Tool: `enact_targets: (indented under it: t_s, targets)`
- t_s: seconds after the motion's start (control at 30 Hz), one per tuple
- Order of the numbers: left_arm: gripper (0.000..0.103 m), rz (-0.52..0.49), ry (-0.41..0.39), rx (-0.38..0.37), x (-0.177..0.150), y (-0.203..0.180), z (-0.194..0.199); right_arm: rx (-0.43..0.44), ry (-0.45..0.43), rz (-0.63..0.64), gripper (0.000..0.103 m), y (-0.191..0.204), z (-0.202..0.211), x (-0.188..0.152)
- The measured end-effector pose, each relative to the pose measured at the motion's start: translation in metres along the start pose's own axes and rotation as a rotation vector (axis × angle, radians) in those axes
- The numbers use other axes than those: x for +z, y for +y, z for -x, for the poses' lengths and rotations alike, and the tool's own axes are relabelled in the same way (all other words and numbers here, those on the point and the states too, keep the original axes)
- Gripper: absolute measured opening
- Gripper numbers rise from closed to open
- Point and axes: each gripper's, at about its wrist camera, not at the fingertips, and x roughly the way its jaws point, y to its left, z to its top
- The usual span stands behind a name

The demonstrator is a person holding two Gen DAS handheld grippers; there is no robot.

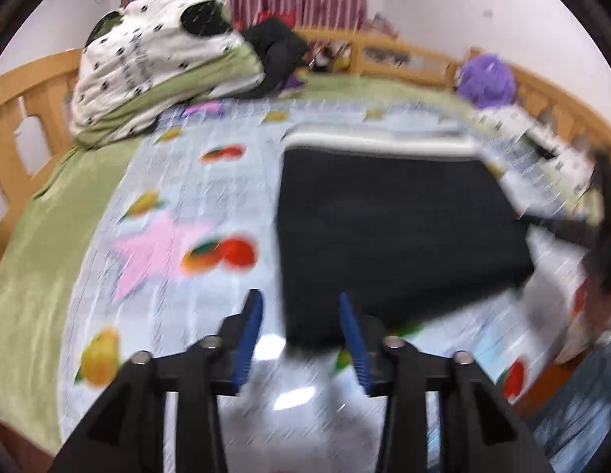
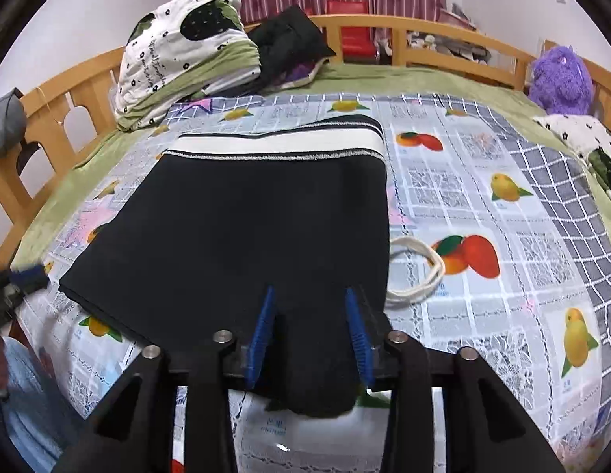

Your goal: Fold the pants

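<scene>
Both grippers, left point(image 1: 301, 339) and right point(image 2: 311, 335), hold fingers spread over unlabelled black pants point(image 2: 242, 236).

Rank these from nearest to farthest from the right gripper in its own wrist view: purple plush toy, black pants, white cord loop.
1. Black pants: directly under the right gripper, its fingers apart.
2. White cord loop: just right of the pants, on the bedspread.
3. Purple plush toy: far right corner, by the wooden bed rail.

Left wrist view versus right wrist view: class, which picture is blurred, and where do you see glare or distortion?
Left wrist view: motion-smeared throughout, the black pants soft-edged, glare on the fruit-print sheet; right wrist view: sharp, fisheye bending the wooden bed rail.
</scene>
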Motion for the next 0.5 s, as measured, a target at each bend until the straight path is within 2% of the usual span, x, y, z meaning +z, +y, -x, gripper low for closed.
enact_targets:
  t_s: [0.03, 0.1, 0.17, 0.23, 0.3, 0.33, 0.4, 0.5]
  targets:
    - [0.044, 0.002, 0.007, -0.038, 0.012, -0.005, -0.008, -0.008, 0.016, 0.002, 0.039, 0.001, -0.006, -0.001]
    - [0.044, -0.015, 0.038, -0.043, 0.019, -0.012, -0.028, -0.029, 0.071, -0.005, 0.039, 0.0, -0.024, -0.008]
    - [0.044, -0.014, 0.088, -0.009, 0.011, -0.015, -0.046, -0.043, 0.042, 0.014, 0.039, 0.003, -0.025, -0.017]
    - [0.045, 0.045, 0.174, -0.024, -0.013, -0.009, -0.068, -0.048, 0.047, 0.048, 0.039, 0.006, -0.022, -0.022]
    - [0.048, 0.03, 0.175, -0.004, -0.027, -0.008, -0.071, -0.039, 0.078, 0.041, 0.039, 0.005, -0.02, -0.029]
    - [0.048, 0.011, 0.179, 0.004, -0.026, -0.011, -0.066, -0.031, 0.094, 0.033, 0.039, 0.004, -0.018, -0.031]
    - [0.047, 0.033, 0.192, -0.009, -0.017, -0.008, -0.06, -0.017, 0.095, 0.025, 0.039, 0.004, -0.01, -0.028]
    - [0.049, 0.092, 0.132, -0.066, 0.016, 0.001, -0.052, 0.045, -0.019, -0.052, 0.039, -0.004, 0.011, -0.007]
